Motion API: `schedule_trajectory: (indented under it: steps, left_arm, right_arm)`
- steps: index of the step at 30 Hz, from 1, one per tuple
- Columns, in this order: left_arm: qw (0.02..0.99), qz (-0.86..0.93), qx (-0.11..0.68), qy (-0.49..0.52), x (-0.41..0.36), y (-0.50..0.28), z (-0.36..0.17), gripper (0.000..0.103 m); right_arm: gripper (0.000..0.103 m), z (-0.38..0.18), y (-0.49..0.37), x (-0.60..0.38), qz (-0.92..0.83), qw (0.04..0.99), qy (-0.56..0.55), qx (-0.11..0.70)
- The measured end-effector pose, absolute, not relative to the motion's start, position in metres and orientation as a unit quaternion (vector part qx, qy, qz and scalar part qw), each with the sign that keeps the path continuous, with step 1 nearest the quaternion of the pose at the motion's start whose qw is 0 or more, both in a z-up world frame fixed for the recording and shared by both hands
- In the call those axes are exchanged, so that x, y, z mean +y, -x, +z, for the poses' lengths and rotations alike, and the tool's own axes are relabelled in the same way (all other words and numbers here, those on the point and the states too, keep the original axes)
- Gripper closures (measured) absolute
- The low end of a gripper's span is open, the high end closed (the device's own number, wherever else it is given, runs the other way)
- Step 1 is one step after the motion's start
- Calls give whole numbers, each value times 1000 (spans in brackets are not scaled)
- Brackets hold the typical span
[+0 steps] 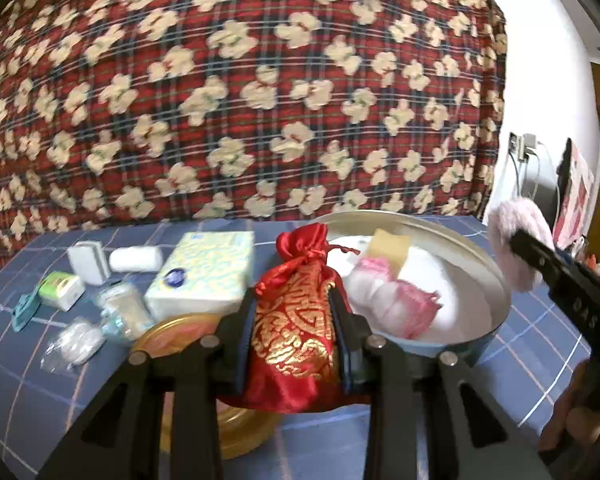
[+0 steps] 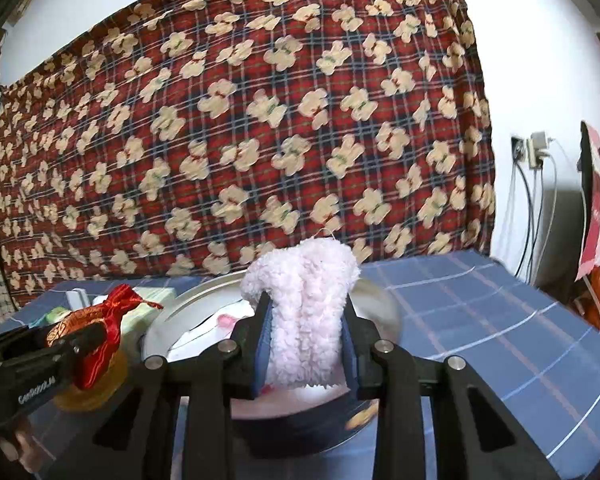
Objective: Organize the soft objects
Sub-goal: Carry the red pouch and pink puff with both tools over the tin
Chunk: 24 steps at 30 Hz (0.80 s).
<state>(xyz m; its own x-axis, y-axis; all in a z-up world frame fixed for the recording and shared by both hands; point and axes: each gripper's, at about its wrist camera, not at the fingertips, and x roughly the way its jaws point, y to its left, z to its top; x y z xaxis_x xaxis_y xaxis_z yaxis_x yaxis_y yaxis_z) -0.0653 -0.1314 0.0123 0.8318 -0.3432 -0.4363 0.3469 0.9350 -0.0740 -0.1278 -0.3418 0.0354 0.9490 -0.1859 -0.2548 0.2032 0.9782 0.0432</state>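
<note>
My left gripper point(image 1: 296, 320) is shut on a red and gold satin drawstring pouch point(image 1: 296, 332) and holds it above the table, just left of a round metal tin point(image 1: 496, 280). The tin holds a pink and white cloth point(image 1: 392, 300) and a yellow sponge point(image 1: 390, 248). My right gripper point(image 2: 306, 344) is shut on a fluffy pale pink sock point(image 2: 304, 320) and holds it over the tin point(image 2: 168, 320). The sock also shows in the left wrist view point(image 1: 518, 240), at the tin's right edge. The pouch shows at the left of the right wrist view point(image 2: 100, 332).
On the blue checked tablecloth point(image 1: 540, 344) left of the tin lie a tissue pack point(image 1: 204, 272), a white roll point(image 1: 136, 260), small boxes point(image 1: 60, 290), plastic-wrapped items point(image 1: 76, 344) and a gold lid point(image 1: 176, 332). A teddy-print blanket point(image 1: 240, 92) hangs behind. Cables point(image 2: 532, 208) hang at the right wall.
</note>
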Motion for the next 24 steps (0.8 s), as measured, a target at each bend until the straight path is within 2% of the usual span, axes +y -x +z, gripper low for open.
schedule_trajectory:
  steps: [16,24]
  left_arm:
    - [944,-227,238,-31,-221,41,17,71]
    - [939,-226,257,-41,-245,26,2,71]
  right_arm:
    - [70,27,79,-380,-136,979,-14,154]
    - [70,14,63,-383,-133,971,-14,197]
